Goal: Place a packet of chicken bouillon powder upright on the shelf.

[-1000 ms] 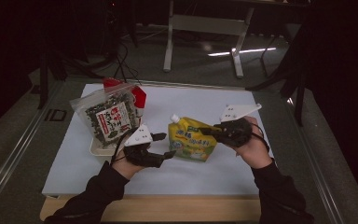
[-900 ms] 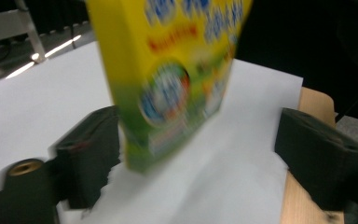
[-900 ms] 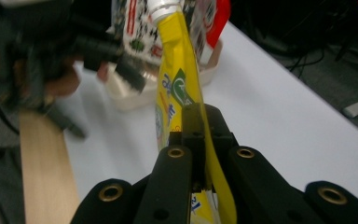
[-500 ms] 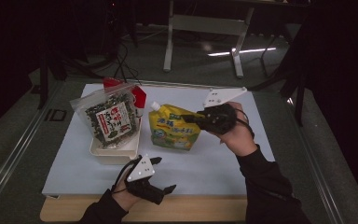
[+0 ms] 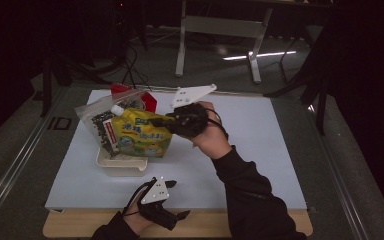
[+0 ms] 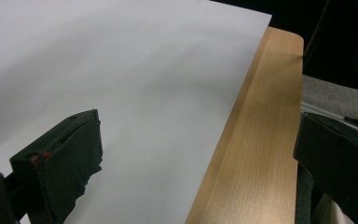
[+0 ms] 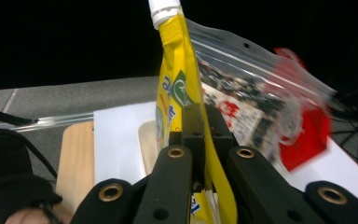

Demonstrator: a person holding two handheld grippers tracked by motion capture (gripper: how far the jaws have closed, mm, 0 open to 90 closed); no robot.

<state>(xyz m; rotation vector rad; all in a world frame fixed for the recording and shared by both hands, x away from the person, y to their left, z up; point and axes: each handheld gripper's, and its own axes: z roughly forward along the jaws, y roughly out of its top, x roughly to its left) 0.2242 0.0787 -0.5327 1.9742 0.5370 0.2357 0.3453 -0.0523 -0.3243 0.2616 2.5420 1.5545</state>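
Note:
A yellow spouted pouch (image 5: 140,135) hangs tilted over the white tray (image 5: 120,167) at the left of the mat. My right gripper (image 5: 160,120) is shut on the pouch's right edge. In the right gripper view the jaws (image 7: 200,121) pinch the yellow pouch (image 7: 177,84), whose white cap points up. Behind it stands a clear zip bag (image 7: 256,88) of dark snacks in the tray (image 7: 147,135). My left gripper (image 5: 177,200) rests low by the table's front edge. Its jaws (image 6: 198,158) have just been opening and stand wide with nothing between them.
A red packet (image 5: 147,100) leans behind the zip bag (image 5: 100,117). The white mat (image 5: 260,150) covers most of the table, and a wooden strip (image 6: 251,140) runs along the front edge. Table legs and cables stand on the dark floor beyond.
My right gripper carried the yellow pouch left, from the mat's middle to above the tray. My left hand drew back to the front edge, sank, and let go of the pouch.

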